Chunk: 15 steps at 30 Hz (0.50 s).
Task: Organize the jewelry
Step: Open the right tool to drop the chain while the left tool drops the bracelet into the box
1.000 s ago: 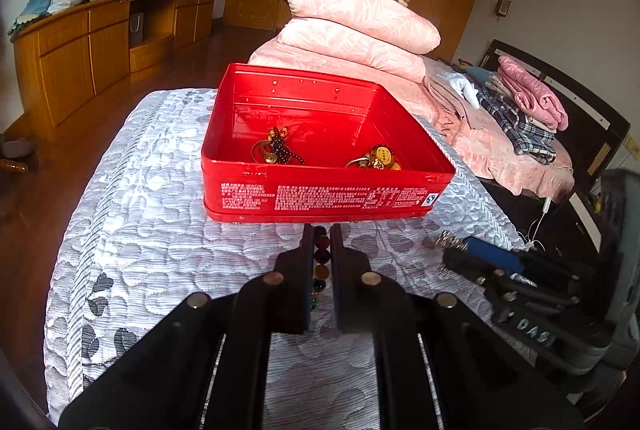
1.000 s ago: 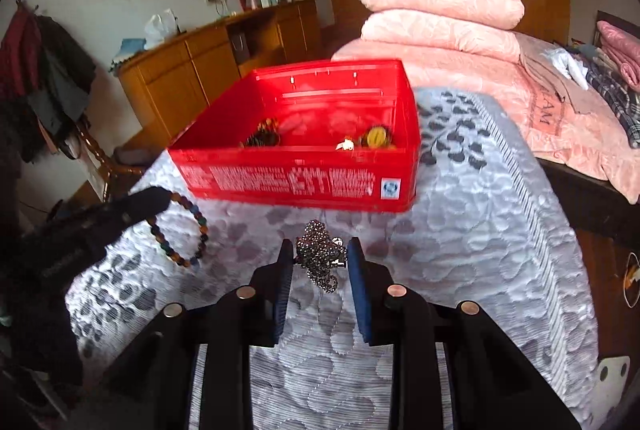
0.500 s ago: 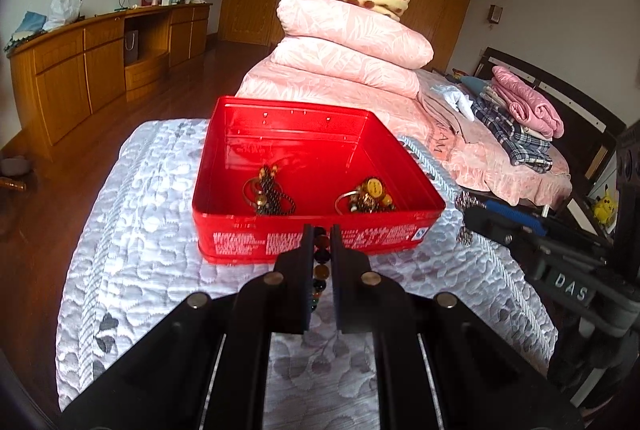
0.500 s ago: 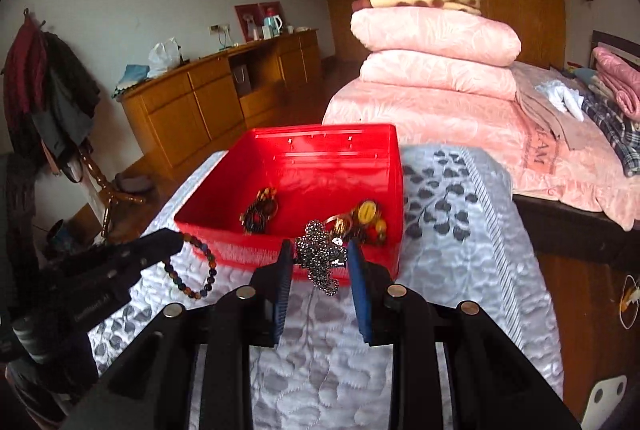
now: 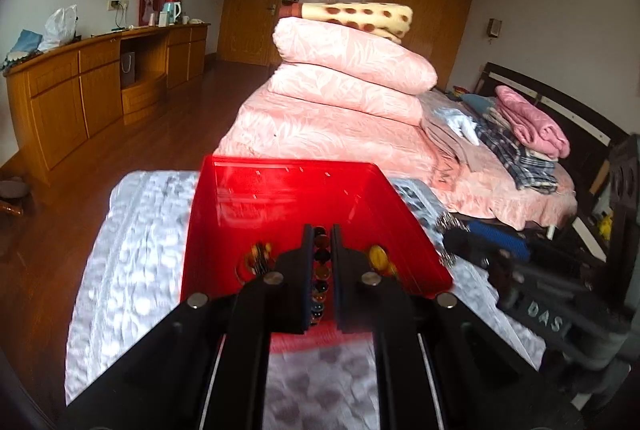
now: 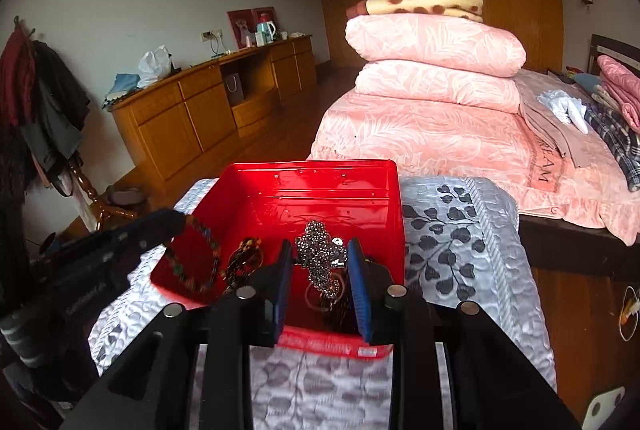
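Note:
A red open box (image 5: 280, 197) (image 6: 316, 189) sits on a grey quilted pad (image 5: 132, 238) (image 6: 460, 242). My left gripper (image 5: 321, 234) is shut on a multicoloured bead bracelet (image 5: 320, 270) and holds it over the box's near part; the bracelet hangs as a loop in the right wrist view (image 6: 198, 258). My right gripper (image 6: 320, 250) is shut on a silver beaded chain (image 6: 318, 258) over the box's near right part. Gold and dark jewelry pieces (image 5: 378, 256) (image 6: 244, 258) lie inside the box.
Stacked pink quilts (image 6: 432, 69) lie on a bed beyond the pad. A wooden cabinet (image 5: 80, 93) lines the left wall. Folded clothes (image 5: 528, 133) lie on the bed at right. The pad's right edge drops to a dark wooden floor (image 6: 576, 314).
Both grippers have moved forward and up from the pad's near side to above the red box, each still holding its piece. The box now lies directly under the fingertips.

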{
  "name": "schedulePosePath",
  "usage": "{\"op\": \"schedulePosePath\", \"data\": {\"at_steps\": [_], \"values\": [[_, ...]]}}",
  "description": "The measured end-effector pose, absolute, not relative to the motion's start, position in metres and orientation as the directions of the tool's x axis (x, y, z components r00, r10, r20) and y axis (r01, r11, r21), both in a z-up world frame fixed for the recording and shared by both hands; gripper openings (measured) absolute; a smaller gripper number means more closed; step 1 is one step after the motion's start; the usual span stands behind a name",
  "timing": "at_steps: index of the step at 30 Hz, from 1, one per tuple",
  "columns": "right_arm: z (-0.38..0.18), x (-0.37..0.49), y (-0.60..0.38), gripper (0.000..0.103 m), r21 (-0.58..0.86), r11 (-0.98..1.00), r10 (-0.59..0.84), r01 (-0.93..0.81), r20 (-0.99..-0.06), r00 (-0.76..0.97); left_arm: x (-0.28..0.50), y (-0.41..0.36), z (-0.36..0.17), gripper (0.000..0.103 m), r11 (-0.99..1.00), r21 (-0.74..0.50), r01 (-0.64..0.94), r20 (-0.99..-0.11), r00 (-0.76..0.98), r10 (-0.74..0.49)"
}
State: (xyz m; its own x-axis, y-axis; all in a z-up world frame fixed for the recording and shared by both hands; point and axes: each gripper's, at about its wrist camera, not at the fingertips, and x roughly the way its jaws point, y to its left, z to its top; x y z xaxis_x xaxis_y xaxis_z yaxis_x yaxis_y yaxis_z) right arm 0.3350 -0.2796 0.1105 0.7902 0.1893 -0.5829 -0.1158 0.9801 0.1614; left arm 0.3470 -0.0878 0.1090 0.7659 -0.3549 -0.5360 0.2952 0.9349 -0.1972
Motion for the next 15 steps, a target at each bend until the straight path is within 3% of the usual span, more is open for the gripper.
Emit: {"op": "schedulePosePath", "data": {"at_steps": [10, 13, 14, 15], "values": [[0.080, 0.391, -0.279, 0.028, 0.191, 0.978, 0.190, -0.085, -0.646, 0.739, 0.414, -0.093, 0.080, 0.007, 0.940, -0.214, 0.267, -0.592, 0.730, -0.342], [0.075, 0.402, -0.279, 0.032, 0.200, 0.976, 0.198, -0.087, -0.644, 0.739, 0.426, -0.095, 0.071, 0.009, 0.941, -0.220, 0.259, -0.604, 0.721, -0.340], [0.073, 0.403, -0.280, 0.036, 0.197, 0.977, 0.188, -0.076, -0.645, 0.741, 0.428, -0.094, 0.068, 0.013, 0.941, -0.222, 0.257, -0.610, 0.716, -0.339], [0.072, 0.403, -0.282, 0.036, 0.195, 0.978, 0.182, -0.071, -0.646, 0.742, 0.429, -0.093, 0.066, 0.024, 0.942, -0.225, 0.250, -0.614, 0.714, -0.336]]}}
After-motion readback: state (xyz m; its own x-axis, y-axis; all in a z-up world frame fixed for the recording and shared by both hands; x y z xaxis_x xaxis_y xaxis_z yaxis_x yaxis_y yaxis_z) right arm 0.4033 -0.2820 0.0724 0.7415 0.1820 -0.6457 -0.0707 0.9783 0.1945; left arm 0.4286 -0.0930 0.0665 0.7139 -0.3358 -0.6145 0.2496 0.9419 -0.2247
